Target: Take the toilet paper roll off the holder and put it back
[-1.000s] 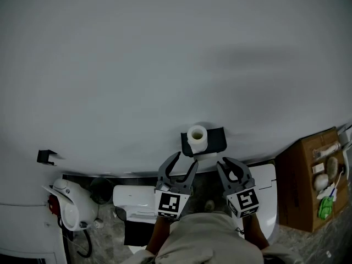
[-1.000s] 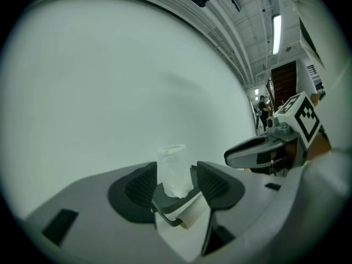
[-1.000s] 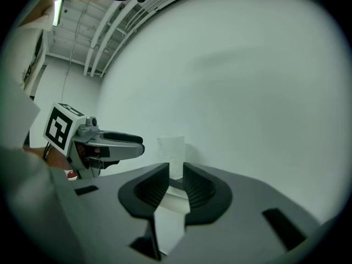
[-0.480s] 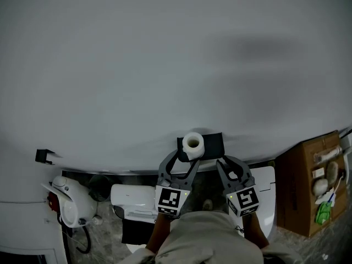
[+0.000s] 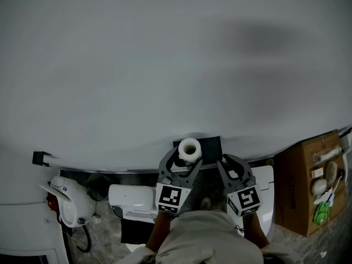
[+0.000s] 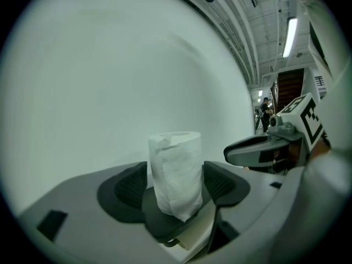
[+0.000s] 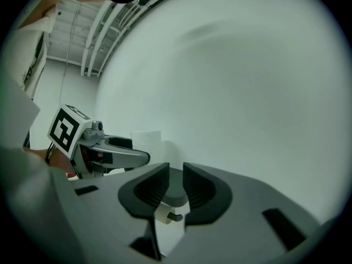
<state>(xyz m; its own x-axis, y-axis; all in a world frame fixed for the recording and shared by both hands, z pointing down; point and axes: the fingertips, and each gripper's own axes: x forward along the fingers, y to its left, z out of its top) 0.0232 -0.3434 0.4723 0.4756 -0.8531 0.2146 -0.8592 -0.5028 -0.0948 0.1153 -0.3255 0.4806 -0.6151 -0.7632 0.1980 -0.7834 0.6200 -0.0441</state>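
Two grippers reach forward from the near edge of the head view, just past the person's pale clothing (image 5: pixel 203 238). Below them lie a white toilet (image 5: pixel 267 183) and, to the right, a cardboard box (image 5: pixel 297 186).

The right gripper (image 5: pixel 233 163) has its jaws all but together. Only a narrow slit shows between the pads, and nothing is in it. It points at the wall to the right of the roll, apart from it.

The left gripper (image 5: pixel 183 159) is just to its left. Its jaws have just been opening and now stand apart, one on each side of the toilet paper roll (image 5: pixel 189 148). The pads flank the paper closely without visibly squeezing it.

The roll stands upright on the holder (image 5: pixel 210 146), a dark bracket fixed low on the plain white wall (image 5: pixel 165 65), which fills the far part of every view.
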